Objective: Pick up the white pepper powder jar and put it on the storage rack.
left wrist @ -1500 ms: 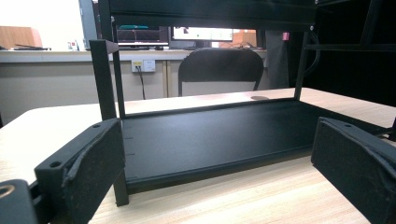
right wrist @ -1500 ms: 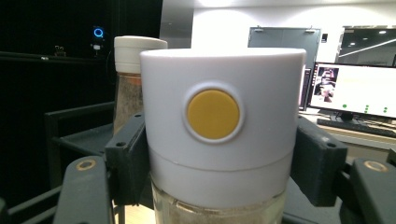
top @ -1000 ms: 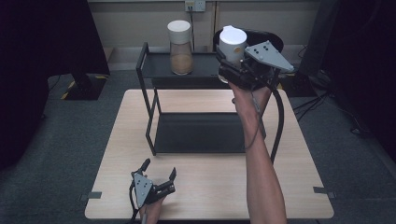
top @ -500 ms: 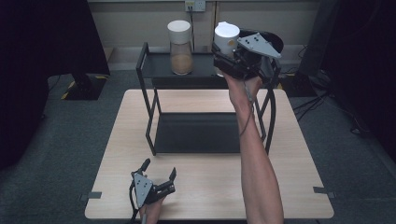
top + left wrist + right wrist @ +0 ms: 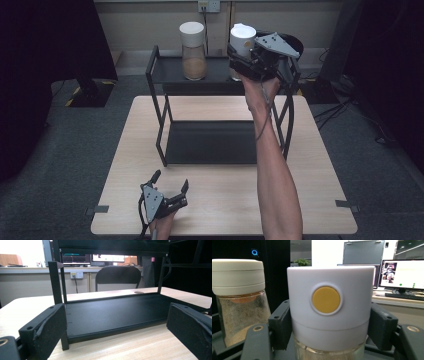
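Jar (image 5: 329, 315) with the white push-button lid sat clamped between the pads of the right gripper (image 5: 246, 56), held at the right end of the rack's (image 5: 165, 75) top shelf, at about one o'clock from the table's (image 5: 320, 200) middle. Whether its base touched the shelf could not be told. The pads gripped the lid and the top of the glass rather than the body — a high hold, so the jar could probably have swung or slipped if moved quickly. A second jar (image 5: 193, 50), part full of brown powder, stood just beside it at nine o'clock; any drift that way would likely have knocked the two together and tipped one. Letting go while the base hung off the shelf edge might have dropped it onto the lower shelf (image 5: 117, 312). Down at seven o'clock the left gripper (image 5: 170, 187) rested on the table with its jaws spread and nothing between them.
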### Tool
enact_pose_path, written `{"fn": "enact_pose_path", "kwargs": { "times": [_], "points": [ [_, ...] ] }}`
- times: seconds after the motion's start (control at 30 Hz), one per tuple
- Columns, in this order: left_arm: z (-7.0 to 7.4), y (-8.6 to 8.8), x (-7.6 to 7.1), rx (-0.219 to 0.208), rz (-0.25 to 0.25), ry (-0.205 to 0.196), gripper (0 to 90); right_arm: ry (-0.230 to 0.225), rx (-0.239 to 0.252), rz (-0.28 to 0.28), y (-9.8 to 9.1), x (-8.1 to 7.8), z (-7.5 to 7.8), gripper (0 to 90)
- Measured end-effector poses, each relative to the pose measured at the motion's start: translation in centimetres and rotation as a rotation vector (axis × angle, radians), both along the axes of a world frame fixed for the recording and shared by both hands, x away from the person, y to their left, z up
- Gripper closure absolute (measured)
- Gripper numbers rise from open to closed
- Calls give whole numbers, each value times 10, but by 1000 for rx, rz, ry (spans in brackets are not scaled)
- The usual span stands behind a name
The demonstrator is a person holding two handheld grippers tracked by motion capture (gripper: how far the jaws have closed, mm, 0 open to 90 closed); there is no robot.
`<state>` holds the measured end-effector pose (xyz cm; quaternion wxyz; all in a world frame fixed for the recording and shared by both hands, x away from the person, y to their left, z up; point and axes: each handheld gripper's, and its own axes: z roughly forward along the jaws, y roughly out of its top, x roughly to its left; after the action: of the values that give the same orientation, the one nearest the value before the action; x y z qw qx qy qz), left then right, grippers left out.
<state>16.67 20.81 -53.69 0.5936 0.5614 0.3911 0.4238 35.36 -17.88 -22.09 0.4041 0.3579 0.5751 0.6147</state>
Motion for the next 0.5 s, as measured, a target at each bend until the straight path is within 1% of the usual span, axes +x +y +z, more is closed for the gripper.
{"fn": "enact_pose_path", "kwargs": {
  "times": [0.5],
  "points": [
    [0, 0, 0, 0, 1, 0, 24, 0, 14, 18, -4, 3, -2, 301]
  ]
}}
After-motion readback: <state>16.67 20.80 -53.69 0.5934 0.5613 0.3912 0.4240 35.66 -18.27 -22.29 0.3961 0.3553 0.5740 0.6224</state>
